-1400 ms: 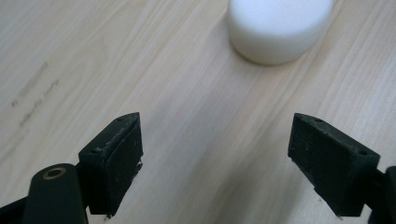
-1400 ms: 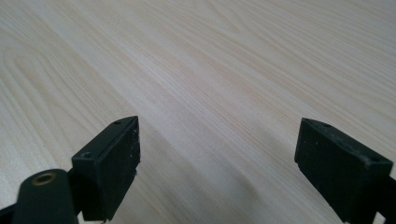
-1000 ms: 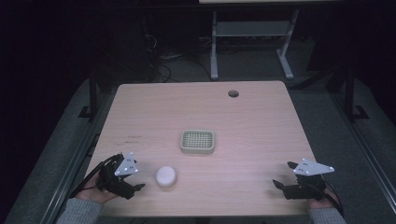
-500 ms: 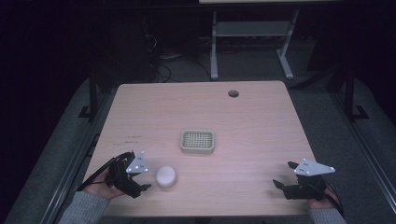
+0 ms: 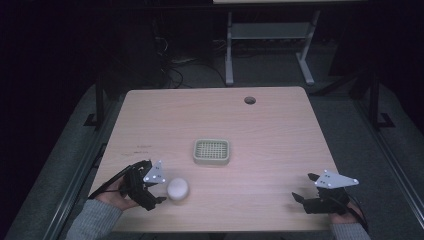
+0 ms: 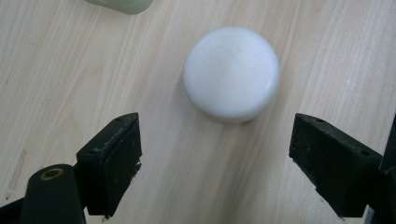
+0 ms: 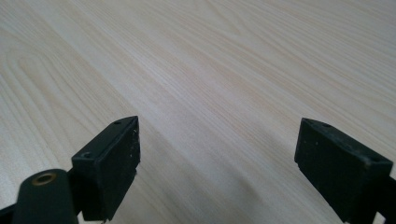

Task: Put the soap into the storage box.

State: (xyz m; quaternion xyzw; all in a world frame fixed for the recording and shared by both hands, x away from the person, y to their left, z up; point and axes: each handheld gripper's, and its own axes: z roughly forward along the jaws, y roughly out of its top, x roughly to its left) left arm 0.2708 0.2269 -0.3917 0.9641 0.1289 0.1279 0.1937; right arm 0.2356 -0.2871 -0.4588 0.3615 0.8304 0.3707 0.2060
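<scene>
A white round soap-like puck (image 5: 177, 189) (image 6: 231, 73) lies on the wooden table (image 5: 270, 130) near its front left. My left gripper (image 5: 156, 194) (image 6: 217, 172) is open right beside it on the left; the puck sits just ahead of the spread jaws, not between them. A pale green perforated dish (image 5: 211, 151) rests at the table's middle, and its corner (image 6: 122, 4) peeks in at the top of the left gripper view. My right gripper (image 5: 304, 189) (image 7: 219, 172) stands open at the front right, over bare wood, with nothing between its jaws.
A round cable hole (image 5: 249, 100) sits near the table's far edge. Beyond the table are a grey metal stand (image 5: 265, 45) and cables on a dark floor. The person's sleeves enter at the bottom corners.
My left gripper has slid to the right, closing in on the white puck. The right gripper, the puck and the dish have stayed put.
</scene>
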